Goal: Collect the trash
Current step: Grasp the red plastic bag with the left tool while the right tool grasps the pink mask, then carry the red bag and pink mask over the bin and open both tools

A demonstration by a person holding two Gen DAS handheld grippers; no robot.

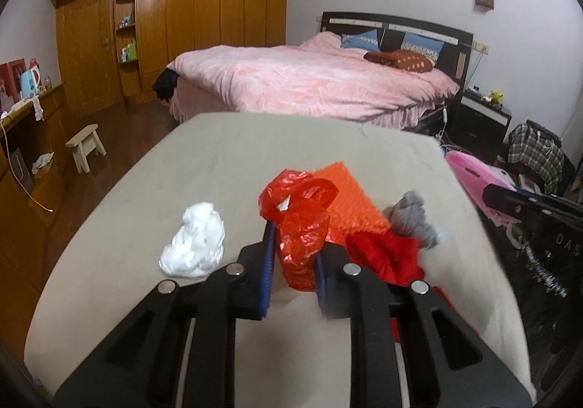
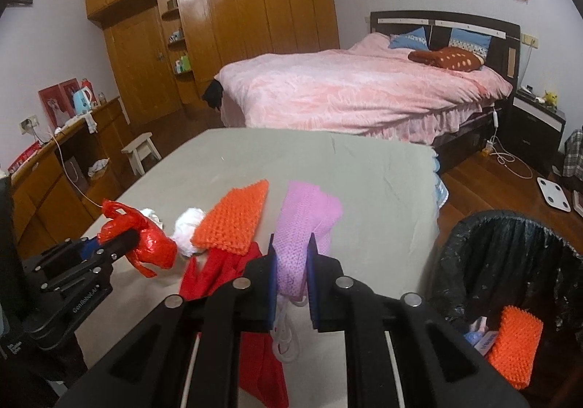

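- Left gripper (image 1: 293, 255): black linkage arms with blue pads, pinching a crinkled, glossy red plastic bag (image 1: 300, 225); the bag bulges above and below the pads, raised off the tabletop (image 1: 255, 145).
- Right gripper (image 2: 289, 262): same build, pressed together on a pink mesh-textured piece (image 2: 302, 225), flat and elongated, with a white looped cord hanging beneath it.
- Tabletop: covered in smooth beige-grey cloth; its far half lies bare up to the far edge.
- White crumpled wad (image 1: 195, 244): soft and lumpy, resting left of the left gripper, apart from it.
- Orange knobbly pad (image 1: 348, 200): rectangular, bumpy surface, lying just behind the red bag; a red cloth (image 1: 386, 255) lies against its near edge, spilling toward the near edge of the tabletop.
- Grey crumpled cloth (image 1: 413, 216): near the tabletop's right edge.
- Bin (image 2: 510, 262): round, lined with wrinkled black film, standing just beyond the tabletop's right edge; a second orange knobbly pad (image 2: 513, 346) lies inside it.
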